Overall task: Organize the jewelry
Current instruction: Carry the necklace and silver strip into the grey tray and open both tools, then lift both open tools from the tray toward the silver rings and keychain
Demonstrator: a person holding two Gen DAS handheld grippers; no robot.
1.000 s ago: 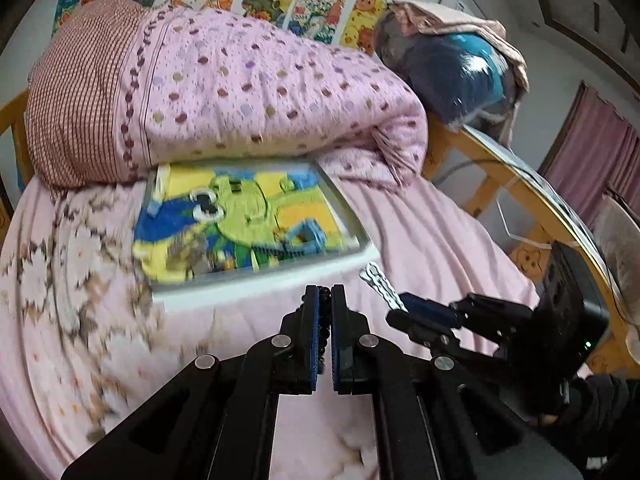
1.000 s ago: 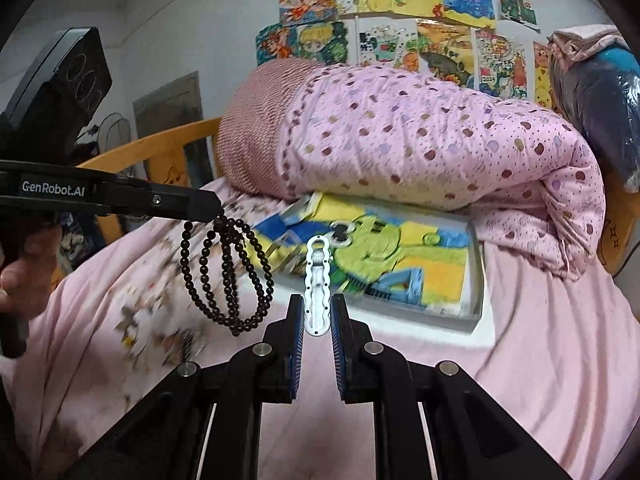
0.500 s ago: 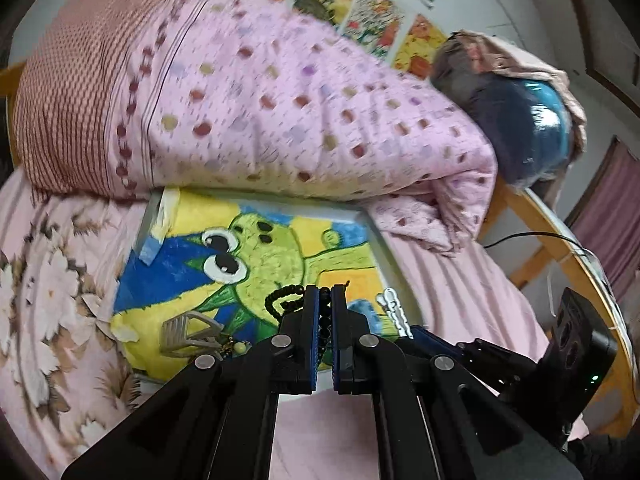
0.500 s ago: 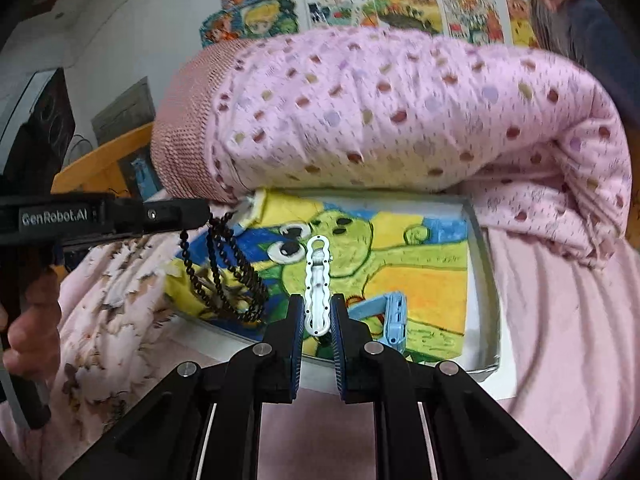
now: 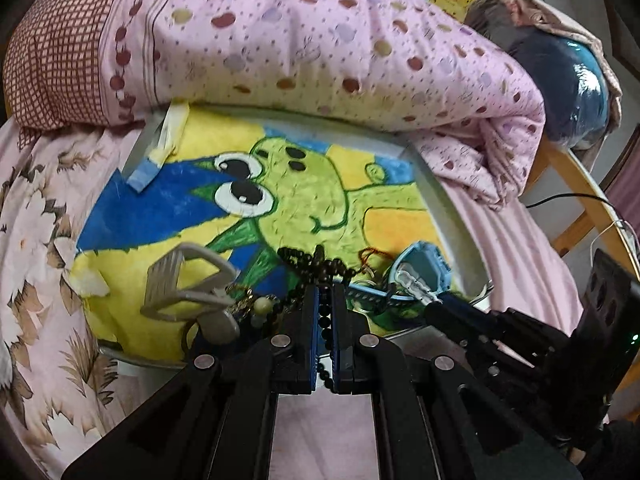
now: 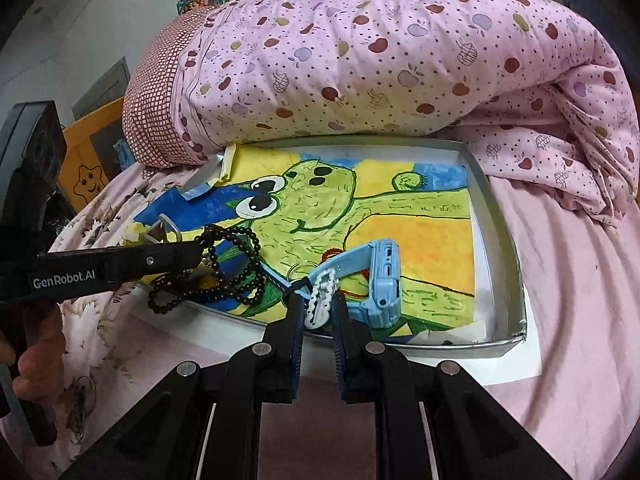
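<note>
- Left gripper point(image 5: 325, 312): jaws nearly together, pinching a string of small dark round beads point(image 5: 320, 266); its loops spill ahead of the fingertips onto the shallow grey metal tray point(image 6: 502, 240).
- Right gripper point(image 6: 318, 308): jaws narrow, clasping one white chain-link hair clip point(image 6: 320, 296) upright between the fingertips, over the tray's near edge.
- Just beyond and to the right of the right gripper: one light-blue plastic wristwatch point(image 6: 380, 276).
- Tray floor: a frog drawing in green, yellow and blue point(image 6: 320, 196); the tray lies on a bed.

A dark bead string point(image 6: 224, 268) is draped over the tray's point(image 6: 504, 248) front rim; a white clip point(image 6: 320, 300) (upright) is seen beside it.
</note>
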